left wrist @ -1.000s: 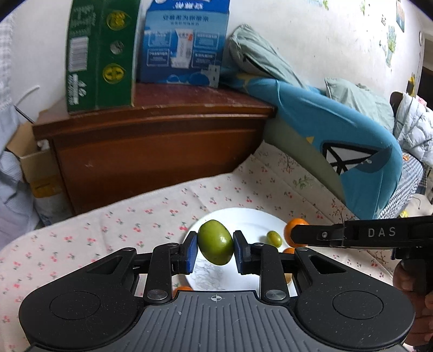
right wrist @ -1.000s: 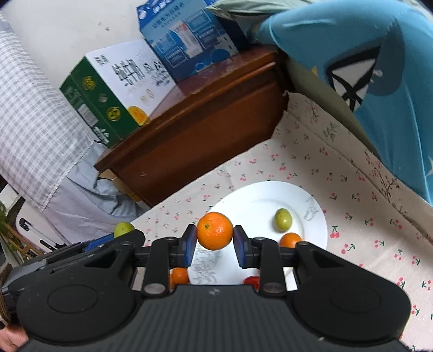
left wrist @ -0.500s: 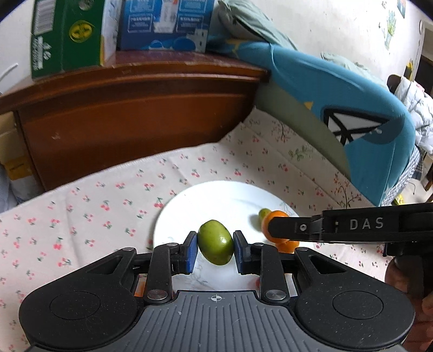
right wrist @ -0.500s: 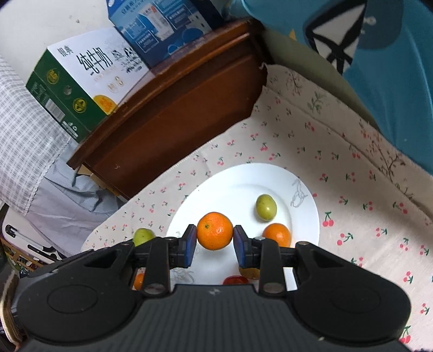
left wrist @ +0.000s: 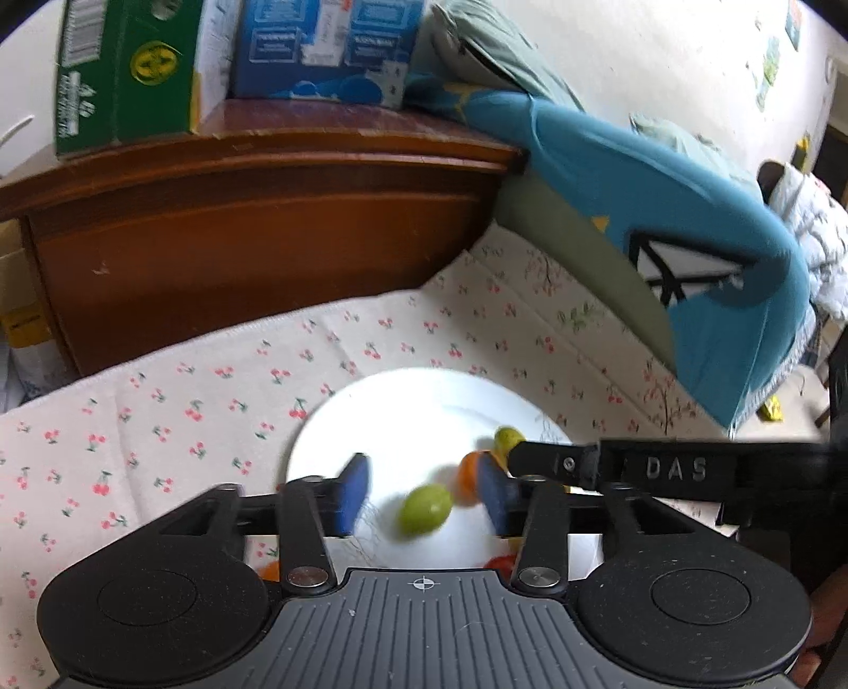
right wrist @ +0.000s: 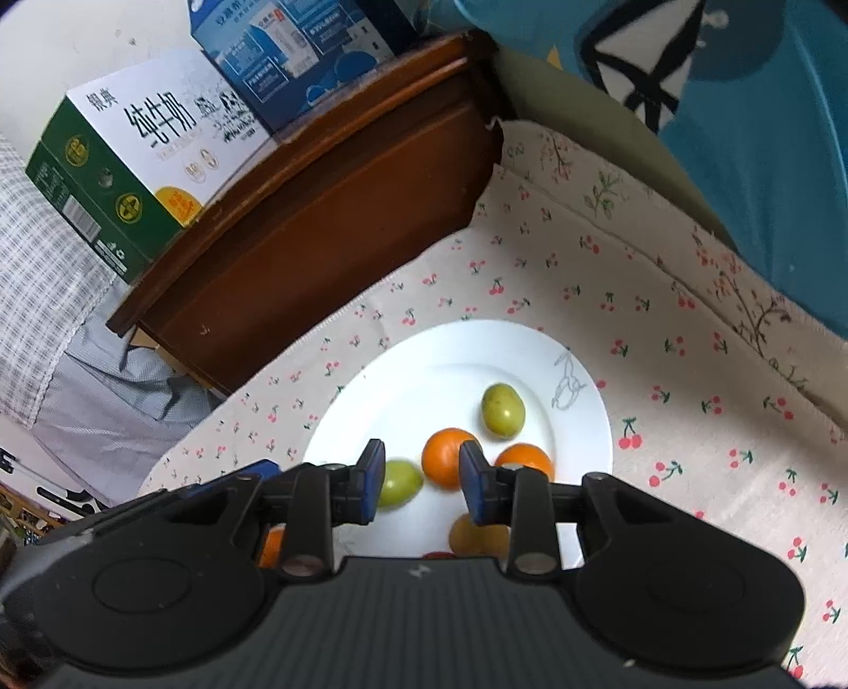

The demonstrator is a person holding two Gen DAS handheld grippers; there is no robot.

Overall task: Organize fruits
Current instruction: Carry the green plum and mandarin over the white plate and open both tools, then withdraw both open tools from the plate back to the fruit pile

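Observation:
A white plate (left wrist: 403,413) (right wrist: 450,350) lies on the cherry-print cloth. My left gripper (left wrist: 421,495) is open just above it; a green fruit (left wrist: 425,510) lies loose between the jaws, blurred. My right gripper (right wrist: 421,482) is open too; an orange (right wrist: 444,457) sits on the plate between its jaws, apart from both pads. The same green fruit (right wrist: 398,481) shows beside the right gripper's left pad. Another green fruit (right wrist: 502,410), a second orange (right wrist: 524,460), a yellowish fruit (right wrist: 474,535) and a red one (right wrist: 440,555) also lie on the plate.
A wooden cabinet (left wrist: 254,222) stands behind the cloth, with a green carton (right wrist: 122,175) and a blue carton (right wrist: 297,47) on top. A blue cushion (left wrist: 689,233) leans at the right. One orange (right wrist: 271,546) lies half hidden under the right gripper's left finger.
Both grippers have lowered to the plate and opened. The left let go of the green fruit and the right let go of the orange; both fruits now rest on the plate.

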